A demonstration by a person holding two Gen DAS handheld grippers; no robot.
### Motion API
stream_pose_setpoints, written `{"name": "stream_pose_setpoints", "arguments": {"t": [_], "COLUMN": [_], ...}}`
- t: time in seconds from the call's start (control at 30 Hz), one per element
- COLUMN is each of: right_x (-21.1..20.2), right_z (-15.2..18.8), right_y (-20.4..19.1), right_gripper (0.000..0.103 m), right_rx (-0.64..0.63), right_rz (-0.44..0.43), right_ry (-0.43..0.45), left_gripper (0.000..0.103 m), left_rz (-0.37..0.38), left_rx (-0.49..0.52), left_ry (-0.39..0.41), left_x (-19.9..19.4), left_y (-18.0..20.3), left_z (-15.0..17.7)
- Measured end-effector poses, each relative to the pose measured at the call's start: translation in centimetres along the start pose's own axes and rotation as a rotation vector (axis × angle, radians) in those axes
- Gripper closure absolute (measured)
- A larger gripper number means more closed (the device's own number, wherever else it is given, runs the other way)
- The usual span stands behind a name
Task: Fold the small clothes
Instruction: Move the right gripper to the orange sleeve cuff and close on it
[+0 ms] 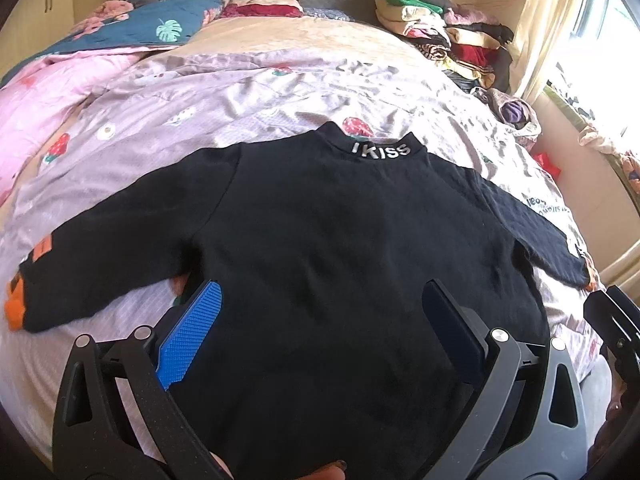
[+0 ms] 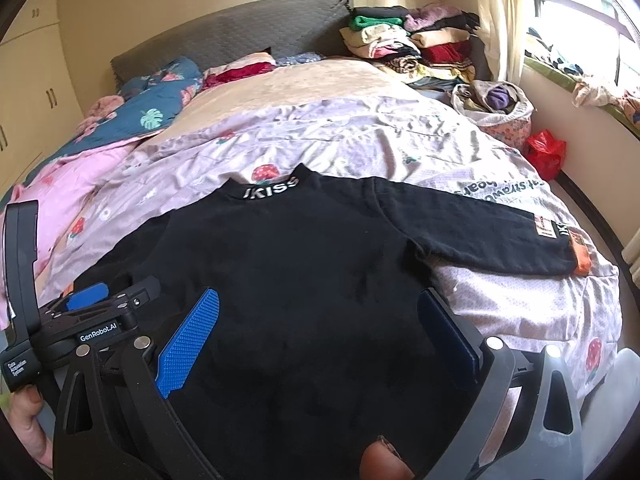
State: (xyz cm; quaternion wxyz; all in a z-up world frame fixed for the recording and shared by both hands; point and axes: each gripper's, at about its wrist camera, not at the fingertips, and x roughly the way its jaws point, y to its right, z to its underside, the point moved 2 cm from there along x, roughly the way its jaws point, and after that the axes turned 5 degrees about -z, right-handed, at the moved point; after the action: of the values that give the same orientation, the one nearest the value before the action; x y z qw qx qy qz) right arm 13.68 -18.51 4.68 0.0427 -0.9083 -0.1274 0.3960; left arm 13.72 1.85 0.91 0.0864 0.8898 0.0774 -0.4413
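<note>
Lying flat and face-down on the bed (image 1: 280,80), a small black sweater (image 1: 340,240) has both sleeves stretched out sideways and its collar, lettered "KISS", pointing toward the headboard (image 2: 240,32). A lilac quilt (image 2: 360,140) with a strawberry print is beneath it. Above the sweater's hem, the left gripper (image 1: 320,312) hangs with its jaws spread wide, nothing between them; one blue ribbed pad (image 1: 192,332) is plainly visible. Over the hem's right half, the right gripper (image 2: 320,328) has its jaws spread the same way, also empty. A stack of folded clothes (image 2: 412,44) sits at the bed's far corner beside the curtain (image 2: 496,16), and a red bag (image 2: 546,152) lies on the floor near the window.
</note>
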Motion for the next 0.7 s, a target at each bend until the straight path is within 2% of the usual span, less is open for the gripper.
{"name": "stream_pose_setpoints", "arguments": {"t": [0.33,0.7], "right_x": [1.2,2.4], "right_z": [-2.0,-3.3], "right_y": [4.8,13.0], "right_gripper": [0.004,0.004], "right_rx": [0.096,0.27], "right_rz": [0.055,0.148], "right_ry": [0.006,0.014], "left_gripper": [0.008,0.008], "left_rz": [0.035,0.03], "left_rx": [-0.012,0.017], "left_ry": [0.001,0.008], "left_x": [1.9,3.9], "left_y": [2.3,6.0], "left_z": [-3.0,-5.5]}}
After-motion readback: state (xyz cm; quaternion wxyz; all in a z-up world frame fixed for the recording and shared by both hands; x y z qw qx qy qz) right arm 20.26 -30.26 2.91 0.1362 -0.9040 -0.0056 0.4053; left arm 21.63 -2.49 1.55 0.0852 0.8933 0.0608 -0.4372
